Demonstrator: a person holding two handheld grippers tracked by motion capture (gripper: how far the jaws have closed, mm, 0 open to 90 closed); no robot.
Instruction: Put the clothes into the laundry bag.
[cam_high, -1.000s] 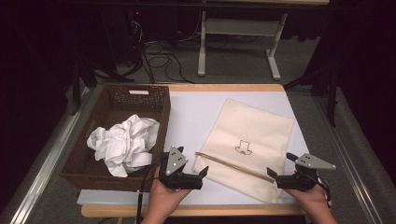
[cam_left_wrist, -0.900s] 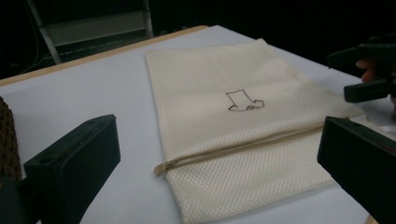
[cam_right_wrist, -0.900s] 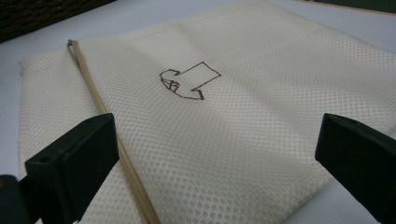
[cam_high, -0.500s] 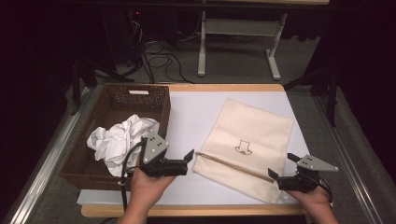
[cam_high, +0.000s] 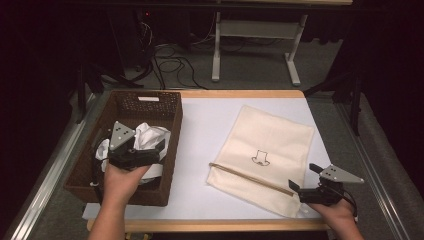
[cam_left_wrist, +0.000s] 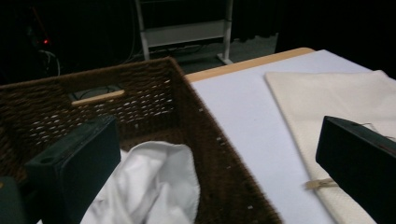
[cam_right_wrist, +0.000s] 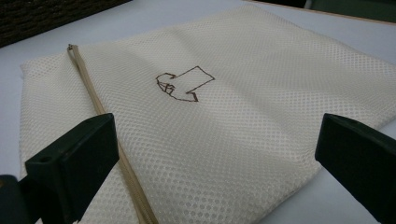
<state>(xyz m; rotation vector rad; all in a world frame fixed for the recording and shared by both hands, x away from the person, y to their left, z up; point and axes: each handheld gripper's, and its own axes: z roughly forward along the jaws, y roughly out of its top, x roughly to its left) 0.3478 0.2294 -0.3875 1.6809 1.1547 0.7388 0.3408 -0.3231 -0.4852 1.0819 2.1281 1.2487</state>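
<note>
A brown wicker basket stands at the table's left with crumpled white cloth inside. My left gripper hovers open over the basket's near right part, one jaw above the cloth and the other out past the basket's wall. A cream mesh bag with a small drawn hat and a tan zip lies flat at right. My right gripper is open just above the bag's near corner, holding nothing.
White paper covers the tabletop, with a wooden edge at the far side. Metal rails run along both sides. Past the table, a white desk frame and cables lie on the dark floor.
My left gripper has swung left and away from the table's front beside the bag's zip to above the basket. The right gripper and the bag have stayed put.
</note>
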